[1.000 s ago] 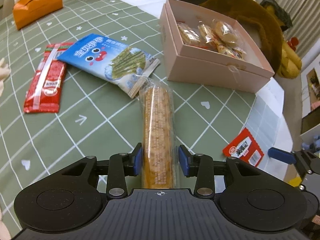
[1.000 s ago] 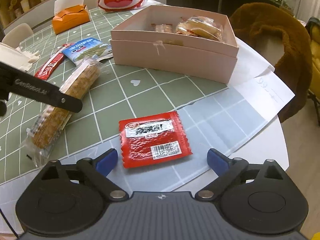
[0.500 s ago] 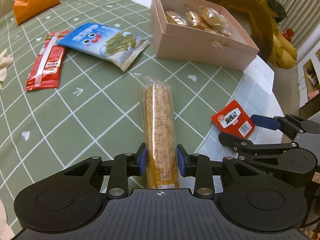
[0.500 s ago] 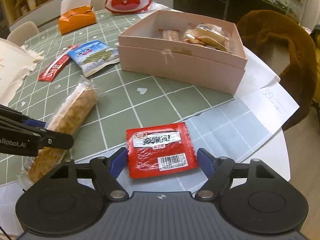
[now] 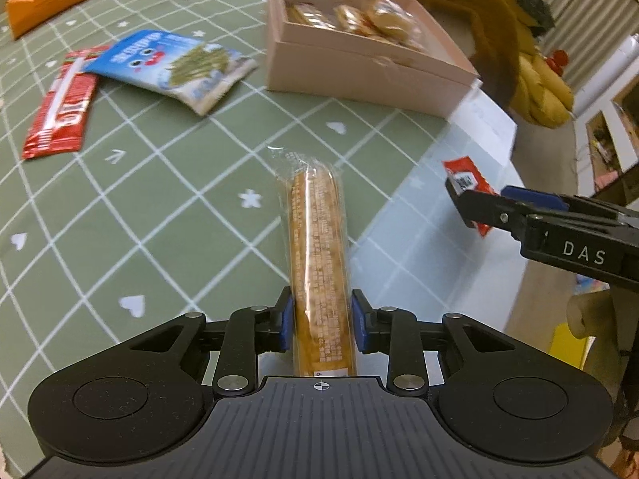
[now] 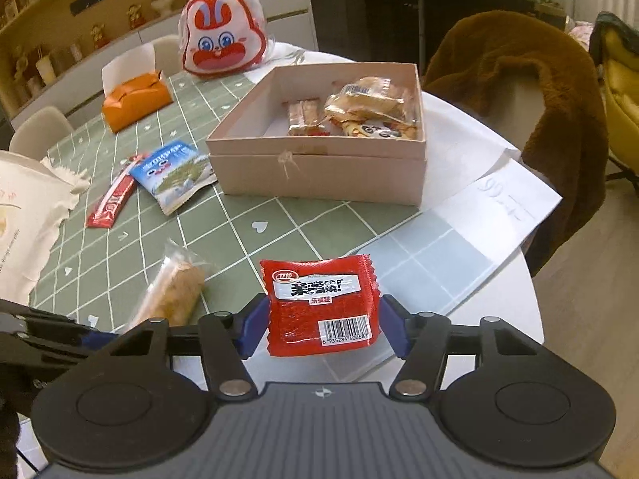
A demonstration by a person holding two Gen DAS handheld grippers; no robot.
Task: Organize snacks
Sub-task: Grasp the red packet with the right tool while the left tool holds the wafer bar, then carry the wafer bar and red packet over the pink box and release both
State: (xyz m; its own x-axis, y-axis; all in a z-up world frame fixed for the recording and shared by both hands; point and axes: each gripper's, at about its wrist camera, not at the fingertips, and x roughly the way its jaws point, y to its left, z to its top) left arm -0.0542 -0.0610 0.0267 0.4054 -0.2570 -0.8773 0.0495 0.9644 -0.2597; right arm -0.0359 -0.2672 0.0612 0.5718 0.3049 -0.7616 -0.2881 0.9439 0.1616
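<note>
My left gripper (image 5: 318,325) is shut on a long clear-wrapped biscuit stick (image 5: 318,255) and holds it above the green table; the stick also shows in the right wrist view (image 6: 171,295). My right gripper (image 6: 323,325) is shut on a square red snack packet (image 6: 321,303), lifted off the table; it shows in the left wrist view (image 5: 465,177) too. The open pink box (image 6: 319,167) holds several wrapped snacks and stands ahead; it appears in the left wrist view (image 5: 359,72). A blue seaweed-snack bag (image 5: 171,68) and a long red packet (image 5: 60,115) lie left of the box.
An orange tissue pouch (image 6: 135,101) and a rabbit-face bag (image 6: 221,42) sit at the far side. A white cloth bag (image 6: 24,215) lies at the left. A brown furry coat drapes a chair (image 6: 519,92) behind the box. White paper (image 6: 499,203) covers the table's right edge.
My right gripper closed on the red packet and lifted it off the table. My left gripper closed on the biscuit stick and drew it back and up, away from the box.
</note>
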